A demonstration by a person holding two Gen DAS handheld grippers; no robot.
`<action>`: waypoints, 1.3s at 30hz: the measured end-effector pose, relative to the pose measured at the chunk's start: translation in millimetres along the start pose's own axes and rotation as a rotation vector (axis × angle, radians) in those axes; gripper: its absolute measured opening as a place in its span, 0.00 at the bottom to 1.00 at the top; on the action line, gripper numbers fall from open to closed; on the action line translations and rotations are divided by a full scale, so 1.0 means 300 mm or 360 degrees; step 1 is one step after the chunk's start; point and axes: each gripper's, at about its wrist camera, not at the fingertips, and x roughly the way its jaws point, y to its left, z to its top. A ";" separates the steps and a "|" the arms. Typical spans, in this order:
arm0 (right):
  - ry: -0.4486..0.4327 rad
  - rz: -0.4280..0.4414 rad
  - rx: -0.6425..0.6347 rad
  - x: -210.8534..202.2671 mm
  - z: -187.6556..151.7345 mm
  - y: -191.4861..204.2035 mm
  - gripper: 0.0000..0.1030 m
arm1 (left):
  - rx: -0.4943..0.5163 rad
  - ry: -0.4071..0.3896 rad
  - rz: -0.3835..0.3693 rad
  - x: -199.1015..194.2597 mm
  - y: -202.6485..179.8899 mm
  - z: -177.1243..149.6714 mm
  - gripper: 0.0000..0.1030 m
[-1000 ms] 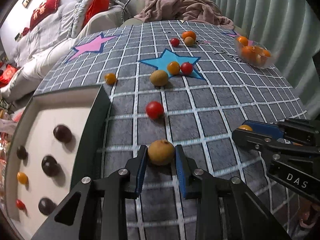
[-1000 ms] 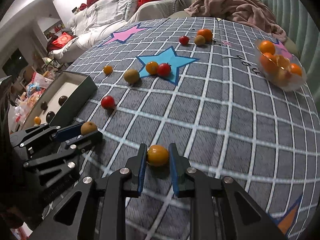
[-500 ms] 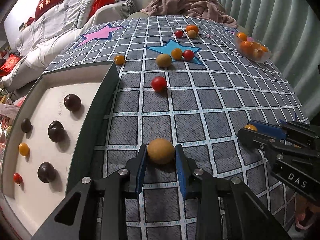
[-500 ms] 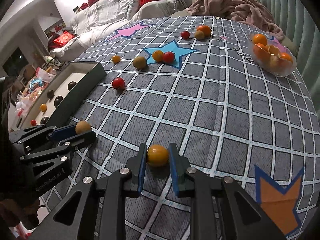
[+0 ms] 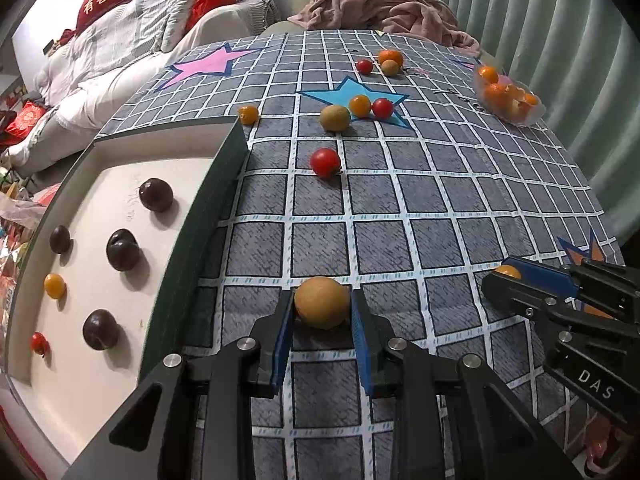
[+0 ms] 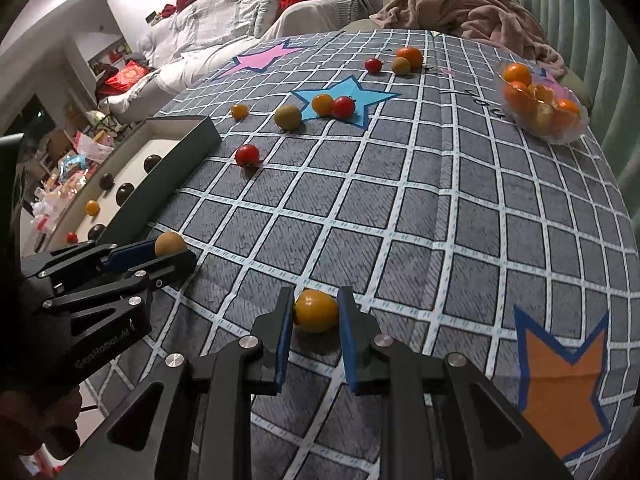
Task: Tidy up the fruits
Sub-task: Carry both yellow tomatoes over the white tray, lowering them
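My left gripper [image 5: 322, 308] is shut on a tan round fruit [image 5: 322, 303], held above the checked cloth just right of the dark box [image 5: 208, 216]. In the right wrist view that same gripper [image 6: 176, 256] and its tan fruit [image 6: 170, 243] show at the left. My right gripper [image 6: 316, 312] is shut on a small orange fruit [image 6: 316, 309]; in the left wrist view it [image 5: 508, 276] sits at the right edge. Inside the box lie several dark plums [image 5: 156, 195], a small orange fruit [image 5: 54, 285] and a red one [image 5: 39, 343].
Loose on the cloth are a red tomato [image 5: 325, 162], a green-brown fruit [image 5: 335, 117], an orange one [image 5: 360, 105] and a red one [image 5: 382, 107] by the blue star, plus more fruit farther back [image 5: 390, 57]. A clear bowl of oranges [image 6: 544, 104] stands at far right.
Both grippers have drawn back toward the near edge of the table with their fruits; the box and the scattered fruit now sit farther up the views. Neither grip has changed.
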 end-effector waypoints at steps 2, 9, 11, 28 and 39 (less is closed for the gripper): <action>-0.0006 0.0004 0.0012 -0.015 -0.002 0.000 0.23 | -0.0001 -0.0012 -0.0006 -0.014 0.003 -0.001 0.28; -0.0035 0.0016 0.0034 -0.067 0.001 0.014 0.23 | -0.0019 -0.0062 -0.0020 -0.074 0.020 -0.004 0.28; -0.0038 0.0025 0.0042 -0.078 0.003 0.020 0.23 | -0.0025 -0.0071 -0.0021 -0.089 0.027 -0.008 0.28; -0.0045 0.0059 0.0006 -0.141 0.023 0.122 0.23 | -0.0108 -0.0184 0.0002 -0.250 0.191 -0.060 0.28; -0.0022 0.0152 -0.0172 -0.104 0.111 0.350 0.23 | -0.0268 -0.0200 0.0107 -0.270 0.425 -0.115 0.28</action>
